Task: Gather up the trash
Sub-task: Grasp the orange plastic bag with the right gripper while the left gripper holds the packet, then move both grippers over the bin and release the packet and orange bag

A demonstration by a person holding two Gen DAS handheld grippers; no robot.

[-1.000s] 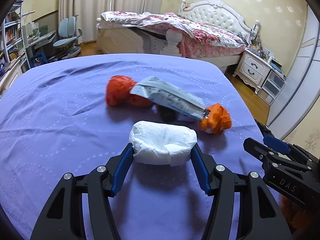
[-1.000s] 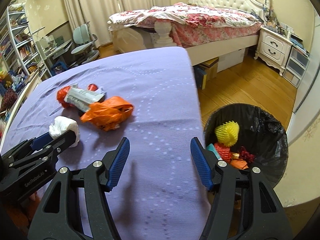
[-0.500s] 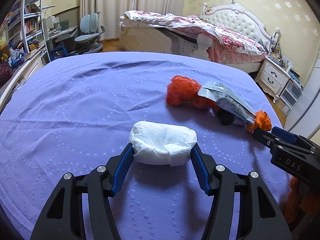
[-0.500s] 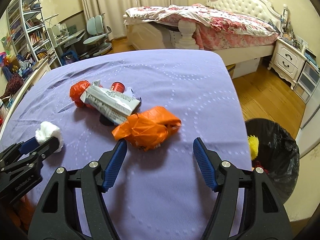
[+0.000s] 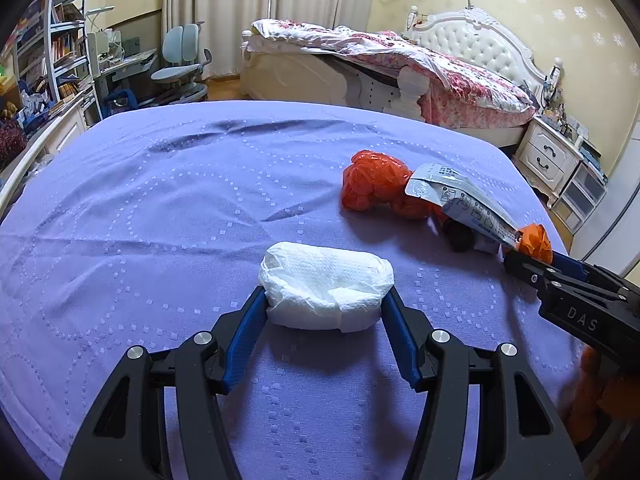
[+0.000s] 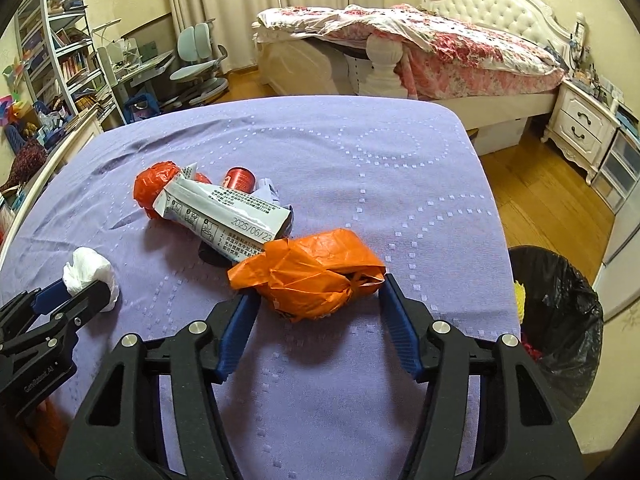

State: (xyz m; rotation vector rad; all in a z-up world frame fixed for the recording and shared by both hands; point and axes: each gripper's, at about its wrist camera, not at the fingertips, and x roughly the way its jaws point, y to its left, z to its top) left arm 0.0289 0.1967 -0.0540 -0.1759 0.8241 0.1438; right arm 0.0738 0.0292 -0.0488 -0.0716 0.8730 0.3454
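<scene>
Right wrist view: mid-pickup, at the grasping step. Just been closing the right tool (image 6: 318,288) to roughly half width onto the orange bag (image 6: 312,276), near the right edge of the desk (image 6: 360,152); blue pads touching both ends of the crumpled plastic, bag lying on the purple cloth. Clamped in the left tool (image 5: 325,292), also about half open, a white paper wad (image 5: 326,284) at the near side of the desk; hard to tell whether resting on the cloth or just above it. Lying further back: a printed pouch (image 6: 224,212) across a red bag (image 6: 154,184). Probably next: firm up the hold on the soft bag, lift clear, swing right to the black bin (image 6: 560,300) on the floor beside the desk, release over its mouth; likewise the wad. Both tools pitched steeply down and forward, side by side
</scene>
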